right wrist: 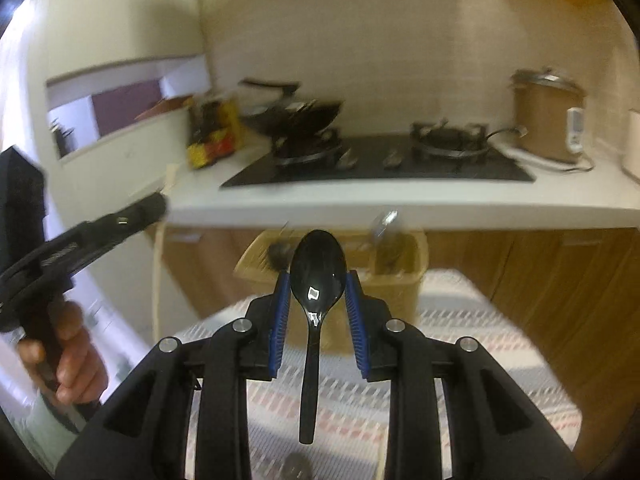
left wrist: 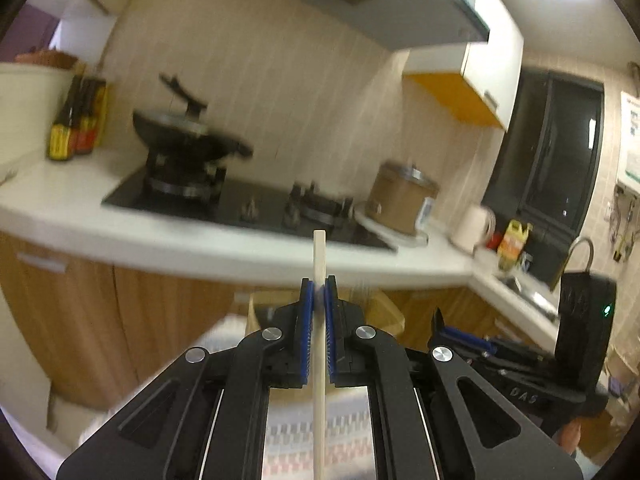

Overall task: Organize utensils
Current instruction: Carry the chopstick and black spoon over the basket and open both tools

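Note:
My left gripper (left wrist: 319, 285) is shut on a pale wooden chopstick (left wrist: 319, 344) that runs up between the blue pads and sticks out past the tips. My right gripper (right wrist: 318, 276) is shut on the bowl of a black glossy spoon (right wrist: 317, 276), bowl up, handle hanging down toward the camera. A yellow utensil basket (right wrist: 394, 280) with several utensils stands on the patterned table (right wrist: 460, 360) just beyond the right gripper; it also shows behind the left gripper (left wrist: 386, 308). The right gripper body appears in the left wrist view (left wrist: 520, 360), and the left gripper in the right wrist view (right wrist: 92, 236).
A white counter (left wrist: 200, 236) with a gas hob (right wrist: 380, 164) runs behind the table. A wok (left wrist: 188, 136), sauce bottles (left wrist: 76, 124) and a brown cooker (right wrist: 546, 120) stand on it. A sink tap (left wrist: 576, 252) is at the right. Wooden cabinets are below.

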{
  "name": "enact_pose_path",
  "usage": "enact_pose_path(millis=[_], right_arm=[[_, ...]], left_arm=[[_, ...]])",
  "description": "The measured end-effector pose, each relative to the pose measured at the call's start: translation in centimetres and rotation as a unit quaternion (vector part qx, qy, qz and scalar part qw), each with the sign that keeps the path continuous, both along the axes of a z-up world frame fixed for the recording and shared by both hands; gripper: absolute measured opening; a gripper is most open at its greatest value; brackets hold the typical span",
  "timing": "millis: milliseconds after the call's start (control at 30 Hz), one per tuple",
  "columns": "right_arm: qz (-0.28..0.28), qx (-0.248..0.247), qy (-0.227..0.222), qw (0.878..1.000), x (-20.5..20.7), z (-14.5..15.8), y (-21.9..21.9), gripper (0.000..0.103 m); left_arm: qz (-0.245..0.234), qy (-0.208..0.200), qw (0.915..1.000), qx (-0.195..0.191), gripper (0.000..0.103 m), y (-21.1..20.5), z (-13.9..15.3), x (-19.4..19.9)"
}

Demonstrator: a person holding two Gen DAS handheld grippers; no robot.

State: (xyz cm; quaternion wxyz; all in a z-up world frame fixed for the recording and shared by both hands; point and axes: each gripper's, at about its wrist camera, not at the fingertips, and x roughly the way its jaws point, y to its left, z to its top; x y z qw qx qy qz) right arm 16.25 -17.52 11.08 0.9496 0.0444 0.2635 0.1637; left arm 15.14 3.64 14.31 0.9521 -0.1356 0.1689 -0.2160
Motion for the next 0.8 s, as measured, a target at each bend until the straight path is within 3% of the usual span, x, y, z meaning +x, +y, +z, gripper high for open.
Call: enact_pose_path(millis=[233,467,800], right_arm=[[-0.036,0.012,-0.048,0.998,4.5,1.7,-1.0,0.025],[-0.06,0.01,-0.067,0.996,8.7,1.1,-1.2,0.025],[-0.066,-0.001,-0.098,0.993,11.4,-1.8,-1.5,0.025]], left_arm=[[0.07,-0.068,0.9949,-0.026,0.004,-1.0,2.4,3.2],[0.124,-0.072,0.9867,-0.077,0.004,0.0,1.7,8.3],[0.178,-0.067,0.9767,-0.099,0.004,0.5,-1.5,10.9]])
